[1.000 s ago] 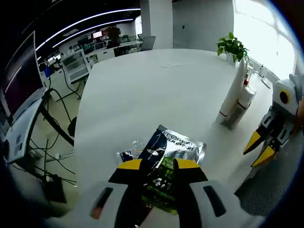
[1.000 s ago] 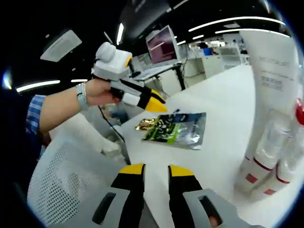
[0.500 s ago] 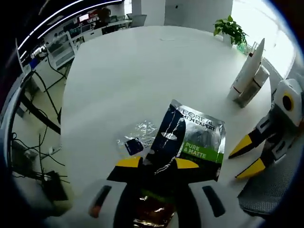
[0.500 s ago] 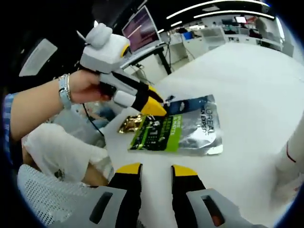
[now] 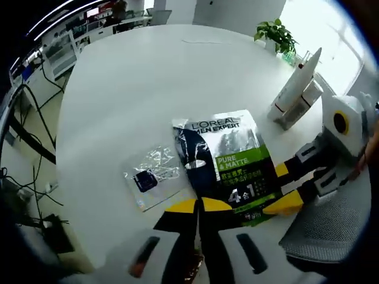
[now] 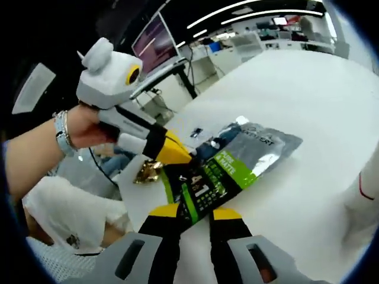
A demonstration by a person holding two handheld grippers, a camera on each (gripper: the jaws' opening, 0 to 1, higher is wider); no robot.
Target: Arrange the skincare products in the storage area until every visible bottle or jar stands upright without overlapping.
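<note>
1. Two grippers meet at one silver-and-green L'Oréal Men Expert pouch, which lies on a round white table.
2. The left gripper is clenched on the pouch's near edge; its yellow tips sit almost together with the foil pinched between them.
3. In the right gripper view, the pouch lifts off the table at that pinched end, while its far end with the printed brand name rests on the white table.
4. The right gripper has its jaws parted, one tip to either side of the pouch's green corner; whether they touch it I cannot tell.
5. A small clear sachet with a dark square lies flat on the table just beside the pouch.
6. Beyond the pouch, well apart from it, a white tube stands upright at the table's edge, a potted plant farther behind it.
</note>
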